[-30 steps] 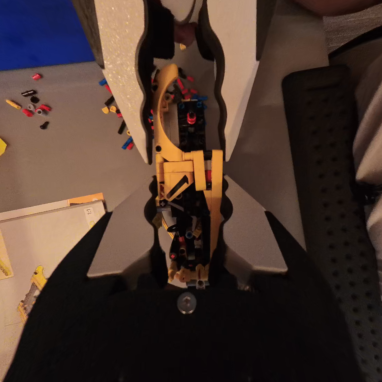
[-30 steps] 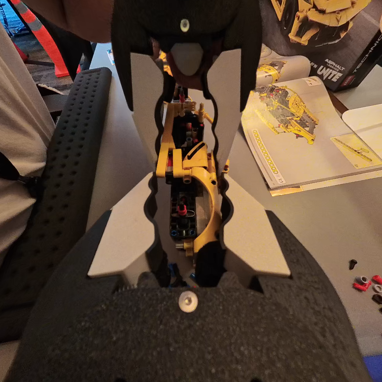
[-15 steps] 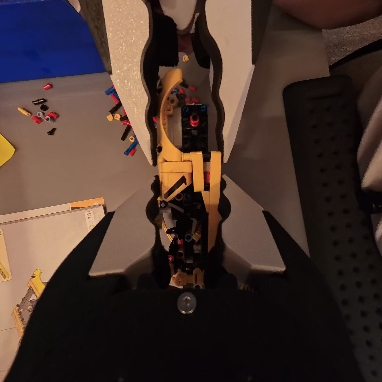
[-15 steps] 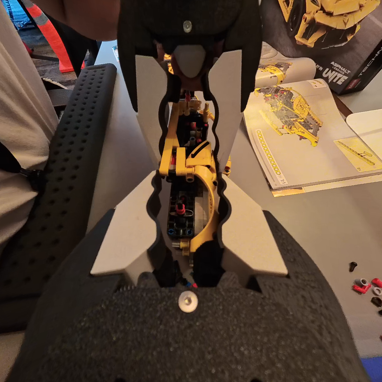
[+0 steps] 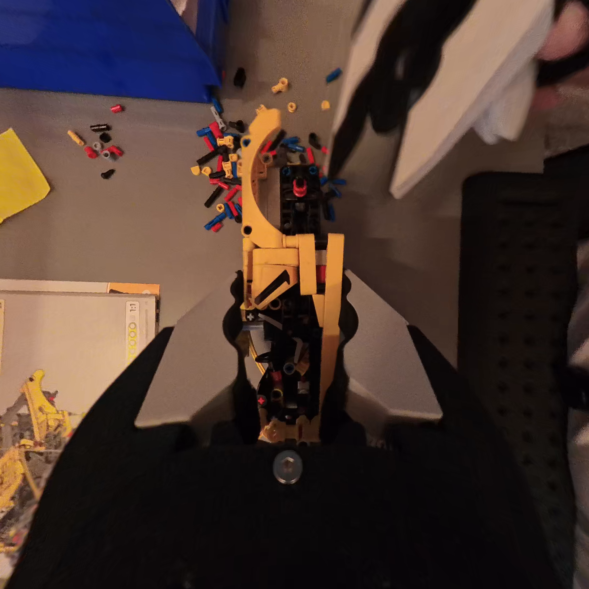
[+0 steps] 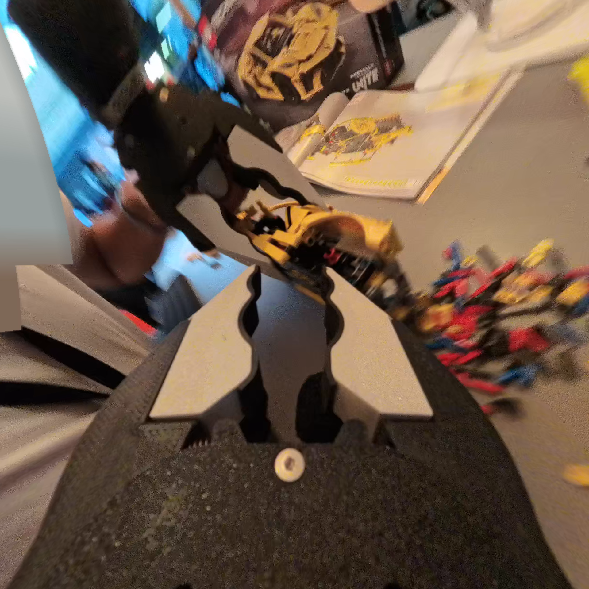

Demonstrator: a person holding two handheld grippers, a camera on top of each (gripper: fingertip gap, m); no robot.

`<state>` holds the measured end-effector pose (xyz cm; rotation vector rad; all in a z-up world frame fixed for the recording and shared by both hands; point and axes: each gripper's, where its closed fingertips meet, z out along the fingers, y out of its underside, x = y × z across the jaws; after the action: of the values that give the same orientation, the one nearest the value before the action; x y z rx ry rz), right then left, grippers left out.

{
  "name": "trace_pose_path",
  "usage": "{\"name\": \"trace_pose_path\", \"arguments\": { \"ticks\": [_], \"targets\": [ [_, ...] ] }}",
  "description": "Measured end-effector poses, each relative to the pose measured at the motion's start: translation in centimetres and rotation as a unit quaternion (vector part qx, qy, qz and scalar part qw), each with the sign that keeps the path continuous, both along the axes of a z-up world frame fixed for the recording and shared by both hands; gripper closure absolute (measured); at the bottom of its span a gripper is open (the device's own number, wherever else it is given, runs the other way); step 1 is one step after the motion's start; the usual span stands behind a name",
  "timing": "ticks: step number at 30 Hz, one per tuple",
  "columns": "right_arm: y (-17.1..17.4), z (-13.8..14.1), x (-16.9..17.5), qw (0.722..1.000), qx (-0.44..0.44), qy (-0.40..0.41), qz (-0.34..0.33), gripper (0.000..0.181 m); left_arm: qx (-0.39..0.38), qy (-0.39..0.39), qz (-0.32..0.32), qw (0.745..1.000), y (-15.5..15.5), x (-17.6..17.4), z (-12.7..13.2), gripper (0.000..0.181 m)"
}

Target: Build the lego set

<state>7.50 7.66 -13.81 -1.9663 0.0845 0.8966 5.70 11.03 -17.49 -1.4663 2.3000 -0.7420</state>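
**While the body is partly framed, most of the build is still loose parts**

Although a good stretch of the yellow and black lego assembly is already pinned together, the task looks far from finished. The left gripper has its jaws clamped on the assembly's rear half, holding it clear above the grey surface, with the curved yellow arch piece and a black frame carrying a red pin projecting forward beyond the fingertips. The right gripper holds nothing: its jaws stand parted with only dark empty space between them, and it sits just beside the assembly's front end, seemingly without touching it, though its view is heavily blurred. In the left wrist view it appears off to the upper right, well apart from the model.

What is done, judging by the pictures: a narrow chassis section with one wheel arch, side panels and internal pins. What is left seems much more. A dense scatter of loose pins and connectors in red, blue, black and yellow lies on the surface beneath the model's nose, with a smaller group to the left. The instruction booklet lies open near the box, showing a far fuller vehicle than the one in hand. A blue bin sits at the far edge.
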Motion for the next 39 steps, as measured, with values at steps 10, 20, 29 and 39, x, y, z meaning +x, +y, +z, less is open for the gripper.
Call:
{"name": "trace_pose_path", "arguments": {
  "ticks": [10, 20, 29, 39],
  "targets": [
    [1.2, -0.5, -2.5, 0.927, -0.066, 0.369, -0.017, 0.168, 0.011, -0.011, 0.029, 0.999, -0.4, 0.3, 0.0, 0.122],
    [1.5, -0.7, -2.4, 0.976, -0.091, 0.195, -0.021, 0.175, 0.002, -0.012, 0.023, 1.0, -0.3, 0.5, -0.1, 0.123],
    [0.8, -0.8, -2.8, 0.965, -0.086, 0.248, 0.003, 0.176, 0.018, -0.029, -0.017, 0.999, -1.0, 0.3, 0.0, 0.12],
    [0.7, -0.8, -2.7, 0.901, -0.094, 0.422, 0.003, 0.175, 0.046, -0.044, -0.078, 0.995, -2.0, 1.6, 0.4, 0.118]
  ]
}}
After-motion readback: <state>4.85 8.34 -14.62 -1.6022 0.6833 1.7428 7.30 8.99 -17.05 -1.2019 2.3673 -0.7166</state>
